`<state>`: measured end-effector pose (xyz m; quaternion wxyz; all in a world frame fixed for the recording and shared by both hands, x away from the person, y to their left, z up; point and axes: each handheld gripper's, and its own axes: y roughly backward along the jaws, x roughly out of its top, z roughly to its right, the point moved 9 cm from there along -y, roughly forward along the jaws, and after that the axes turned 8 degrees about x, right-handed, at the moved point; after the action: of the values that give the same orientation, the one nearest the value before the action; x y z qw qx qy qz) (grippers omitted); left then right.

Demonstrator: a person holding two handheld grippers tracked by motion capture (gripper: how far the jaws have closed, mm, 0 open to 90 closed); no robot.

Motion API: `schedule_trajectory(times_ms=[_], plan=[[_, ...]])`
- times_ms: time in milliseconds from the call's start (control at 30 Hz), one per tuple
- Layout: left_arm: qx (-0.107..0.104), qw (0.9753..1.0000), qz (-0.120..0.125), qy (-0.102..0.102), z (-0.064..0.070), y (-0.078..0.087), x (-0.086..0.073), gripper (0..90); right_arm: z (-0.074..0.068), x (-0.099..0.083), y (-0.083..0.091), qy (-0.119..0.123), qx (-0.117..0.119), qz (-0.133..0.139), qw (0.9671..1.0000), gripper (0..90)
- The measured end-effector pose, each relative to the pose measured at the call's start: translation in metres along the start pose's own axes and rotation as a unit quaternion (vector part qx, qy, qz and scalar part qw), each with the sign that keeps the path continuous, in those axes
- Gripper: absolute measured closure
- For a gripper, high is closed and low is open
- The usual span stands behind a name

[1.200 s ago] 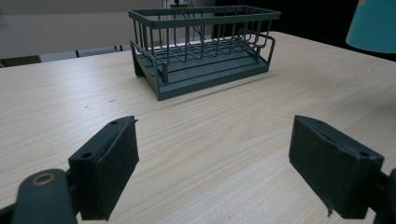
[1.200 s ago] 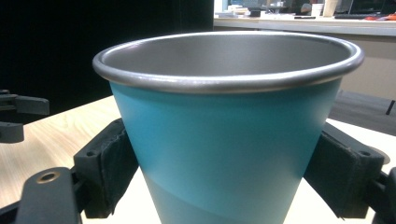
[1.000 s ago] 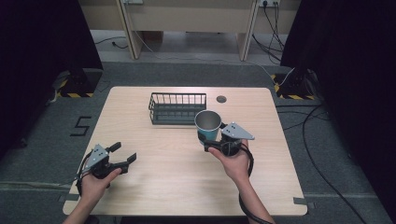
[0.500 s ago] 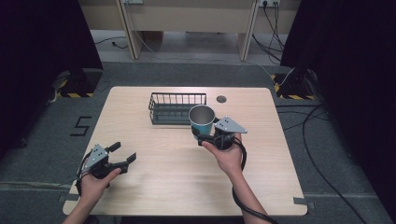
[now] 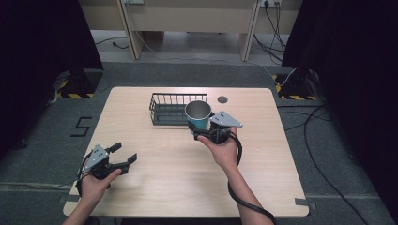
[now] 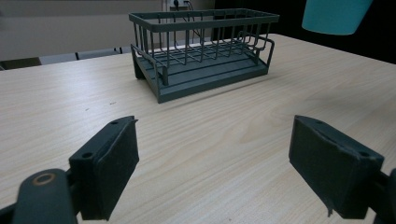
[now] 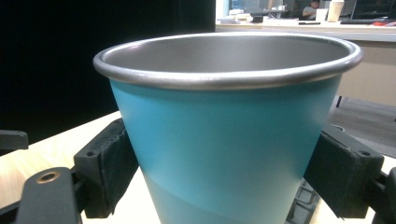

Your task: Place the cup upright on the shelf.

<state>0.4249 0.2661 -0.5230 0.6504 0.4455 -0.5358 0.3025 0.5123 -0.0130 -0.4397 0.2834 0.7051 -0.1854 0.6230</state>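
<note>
You have the cup (image 5: pixel 197 116) off the table, pinched between the two jaws of your right gripper (image 5: pixel 202 129), which press on its blue wall below the metal rim. It hangs at the near right corner of the wire rack (image 5: pixel 172 109), at about twelve o'clock from your right hand (image 5: pixel 224 148); whether it already overlaps the rack I can't quite tell. So the pickup looks done, and placing it in the rack is left. The cup stands upright, mouth up, long axis vertical. Your left gripper (image 5: pixel 123 155) rests at seven o'clock on the table (image 5: pixel 263 154), jaws spread wide and holding nothing.
</note>
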Motion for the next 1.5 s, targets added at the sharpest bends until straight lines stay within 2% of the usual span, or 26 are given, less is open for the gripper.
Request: schedule_trajectory(times_ms=[867, 1500], plan=[[-0.001, 1.0000, 0.002, 0.000, 0.000, 0.000, 0.001, 15.1, 0.010, 0.008, -0.032, -0.010, -0.006, -0.004, 0.9999, 17.6], [-0.002, 1.0000, 0.002, 0.000, 0.001, -0.001, 0.001, 15.1, 0.021, 0.026, -0.055, -0.014, -0.016, -0.002, 0.9998, 17.6]])
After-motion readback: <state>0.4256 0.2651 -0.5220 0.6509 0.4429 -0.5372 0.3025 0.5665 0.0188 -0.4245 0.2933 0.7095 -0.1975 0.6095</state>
